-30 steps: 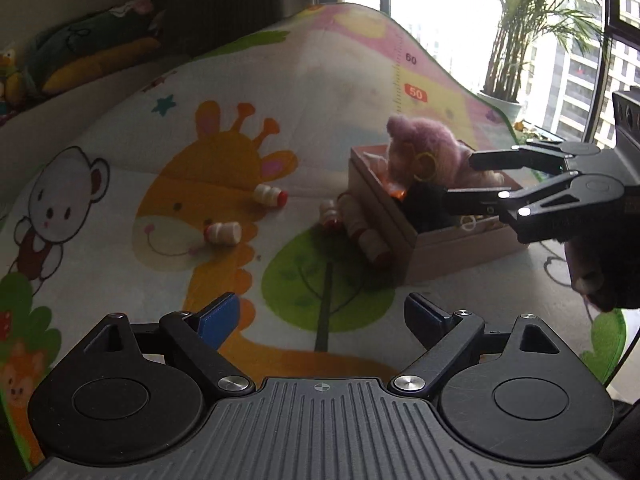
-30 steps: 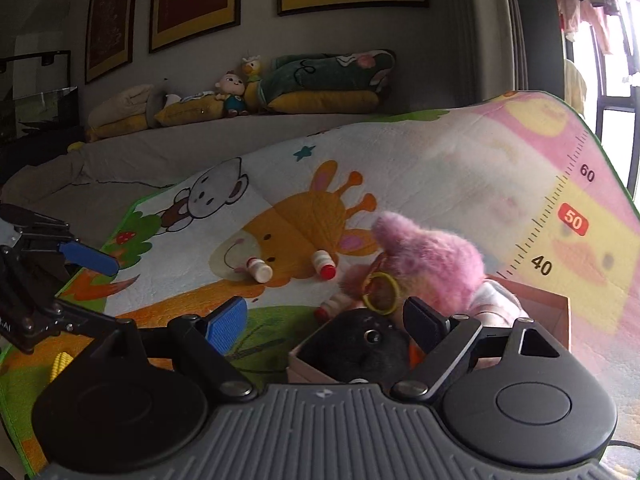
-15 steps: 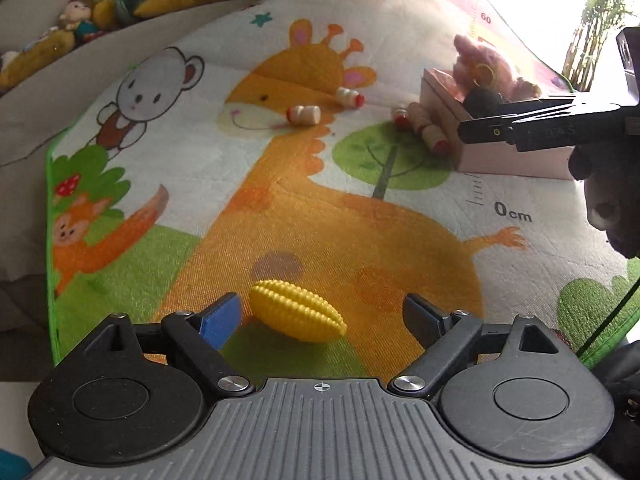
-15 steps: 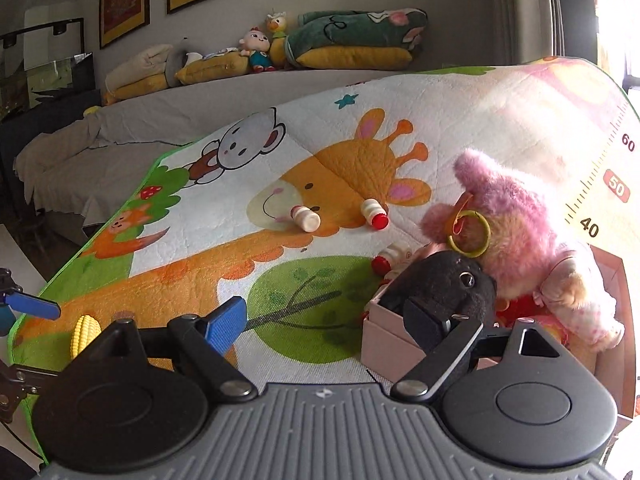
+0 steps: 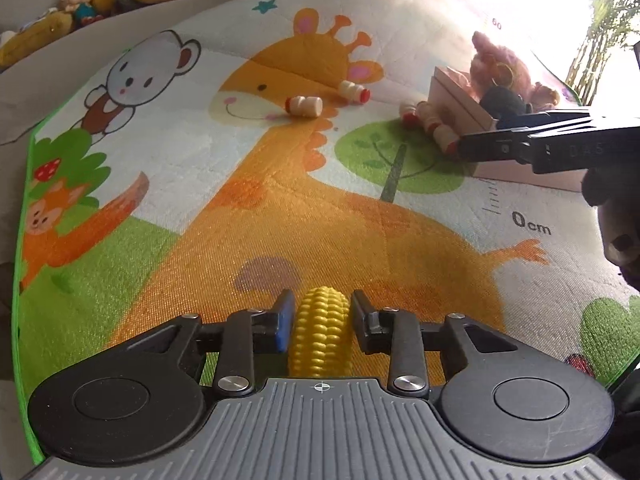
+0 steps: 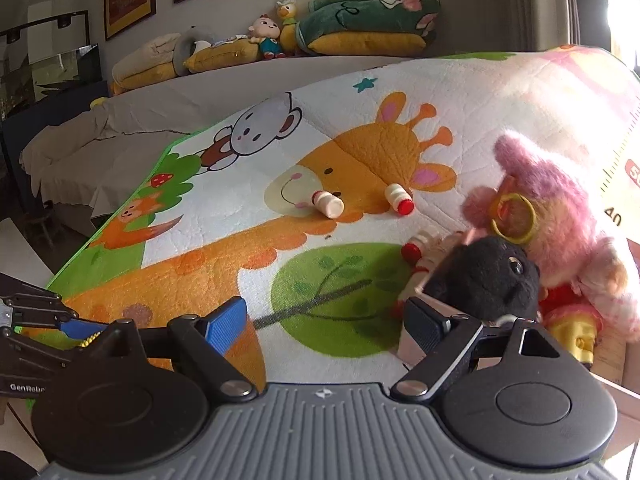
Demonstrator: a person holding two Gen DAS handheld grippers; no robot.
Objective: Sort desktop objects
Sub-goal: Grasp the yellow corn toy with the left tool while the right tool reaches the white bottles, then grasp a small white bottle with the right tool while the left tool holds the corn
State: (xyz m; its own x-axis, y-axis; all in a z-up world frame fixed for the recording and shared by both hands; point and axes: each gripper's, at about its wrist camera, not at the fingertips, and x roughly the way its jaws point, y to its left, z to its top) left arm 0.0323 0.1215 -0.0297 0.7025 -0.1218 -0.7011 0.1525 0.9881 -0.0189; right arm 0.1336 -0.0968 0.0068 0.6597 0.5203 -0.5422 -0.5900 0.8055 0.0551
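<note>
Left wrist view: left gripper (image 5: 322,318) low over mat (image 5: 400,240), jaws closing on corn (image 5: 320,328), pads on both flanks, cob lengthwise along the fingers. Grip across the narrow width, likely to stop it rolling. Corn at the near mat edge, well apart from box (image 5: 460,108). Path to box crosses open mat; bottles (image 5: 306,105) lie off to the far side, more bunched against the box wall. Right gripper (image 5: 520,142) hangs in front of the box, probably the main obstruction for a drop-off.

Right wrist view: right gripper (image 6: 324,320) wide open, nothing held, just beside the box corner. Box already crowded: pink plush (image 6: 560,200), black plush (image 6: 488,276). Little free room visible. Left gripper at lower left; corn barely visible.
</note>
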